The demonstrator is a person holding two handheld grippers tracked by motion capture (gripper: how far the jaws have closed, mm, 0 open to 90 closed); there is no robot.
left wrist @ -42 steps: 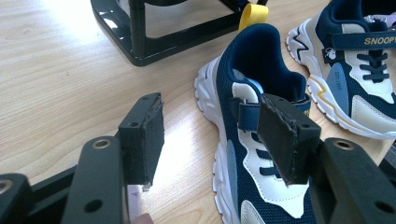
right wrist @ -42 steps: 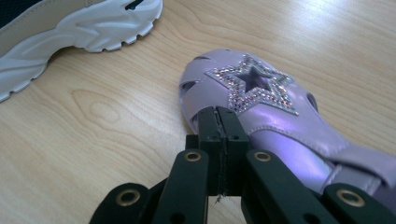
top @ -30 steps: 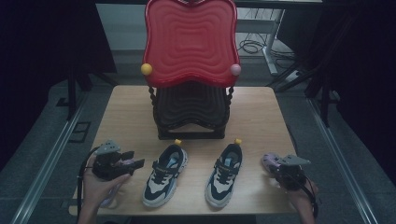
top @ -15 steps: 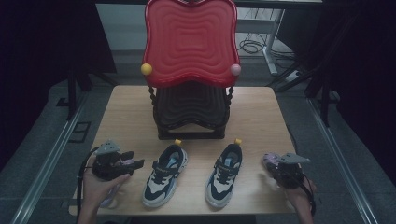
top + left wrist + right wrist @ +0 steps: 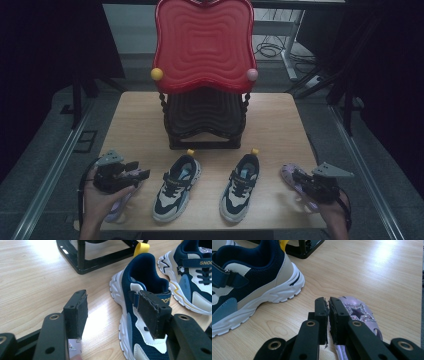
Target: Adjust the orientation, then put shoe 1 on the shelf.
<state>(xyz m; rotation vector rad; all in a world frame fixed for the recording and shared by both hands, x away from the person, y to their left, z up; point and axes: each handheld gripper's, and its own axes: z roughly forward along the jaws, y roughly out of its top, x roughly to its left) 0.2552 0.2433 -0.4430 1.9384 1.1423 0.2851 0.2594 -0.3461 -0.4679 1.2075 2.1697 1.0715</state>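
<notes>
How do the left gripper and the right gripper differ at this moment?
The left gripper has its jaws wide apart, while the right gripper has its jaws nearly together with nothing visibly between them. The left gripper points at a navy and white sneaker; the right gripper sits above a lilac sandal with a glittery star. Both are black, hand-held, and low over the wooden table near its front edge.

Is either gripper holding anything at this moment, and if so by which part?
No. The left gripper is open beside the left sneaker, with nothing between its jaws. The right gripper is shut on nothing, over the purple sandal.
</notes>
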